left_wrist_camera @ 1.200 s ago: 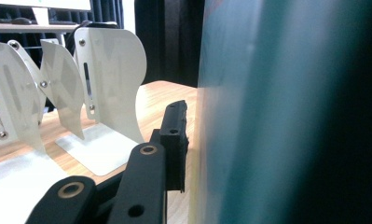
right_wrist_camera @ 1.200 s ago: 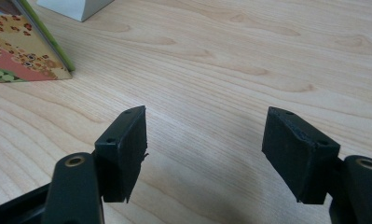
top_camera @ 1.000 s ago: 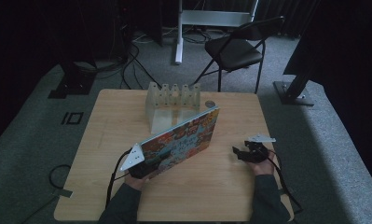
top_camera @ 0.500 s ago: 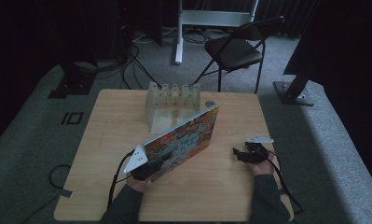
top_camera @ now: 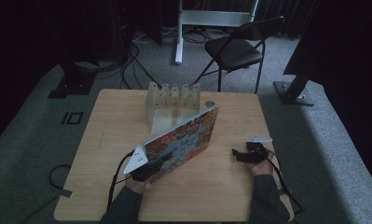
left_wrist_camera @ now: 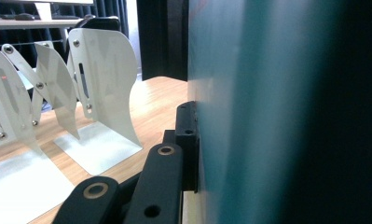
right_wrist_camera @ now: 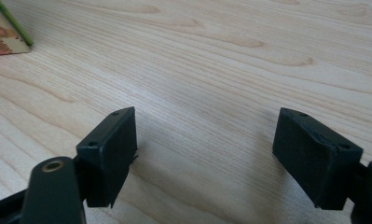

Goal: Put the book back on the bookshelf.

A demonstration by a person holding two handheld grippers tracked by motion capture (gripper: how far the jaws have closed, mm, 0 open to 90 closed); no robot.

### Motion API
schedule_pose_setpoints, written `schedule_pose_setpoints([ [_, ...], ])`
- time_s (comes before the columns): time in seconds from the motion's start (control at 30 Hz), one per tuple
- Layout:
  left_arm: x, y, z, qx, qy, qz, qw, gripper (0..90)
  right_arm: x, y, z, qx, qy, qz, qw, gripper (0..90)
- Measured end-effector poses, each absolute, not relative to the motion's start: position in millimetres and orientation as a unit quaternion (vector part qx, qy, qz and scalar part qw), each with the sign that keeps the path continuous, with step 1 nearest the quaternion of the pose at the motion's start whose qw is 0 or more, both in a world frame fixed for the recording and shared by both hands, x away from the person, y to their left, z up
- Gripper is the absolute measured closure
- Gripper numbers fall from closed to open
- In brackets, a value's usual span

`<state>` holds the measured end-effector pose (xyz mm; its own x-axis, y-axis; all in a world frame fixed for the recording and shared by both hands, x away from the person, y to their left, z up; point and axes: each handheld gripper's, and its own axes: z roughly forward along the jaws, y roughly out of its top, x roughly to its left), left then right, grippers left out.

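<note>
A book with a colourful picture cover (top_camera: 186, 137) stands tilted on edge in the middle of the wooden table (top_camera: 113, 121). My left gripper (top_camera: 146, 170) is shut on its near lower corner. In the left gripper view a black pad (left_wrist_camera: 187, 140) presses flat against the book's teal side (left_wrist_camera: 277, 116). My right gripper (top_camera: 239, 155) rests low over the table to the right of the book, a hand's width from it. Its jaws (right_wrist_camera: 204, 149) have just been opening and stand wide apart, with only bare wood between them. A corner of the book (right_wrist_camera: 4, 32) shows at the upper left of the right gripper view.
A white expanding rack with several upright dividers (top_camera: 172, 105) stands at the back middle of the table, just behind the book; its plates (left_wrist_camera: 58, 93) are close on the left in the left gripper view. A black folding chair (top_camera: 235, 46) stands beyond the table.
</note>
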<state>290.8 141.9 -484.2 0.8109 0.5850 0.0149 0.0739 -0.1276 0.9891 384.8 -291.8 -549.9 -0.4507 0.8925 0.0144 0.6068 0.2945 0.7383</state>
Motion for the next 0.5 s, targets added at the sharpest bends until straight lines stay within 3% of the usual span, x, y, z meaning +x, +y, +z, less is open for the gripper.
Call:
schedule_pose_setpoints([
  [0.5,287.0,151.7,-481.8,0.718,0.24,0.206,0.621,81.2,385.1,-290.7,-550.2,0.48,0.78,0.345,0.207,19.4],
])
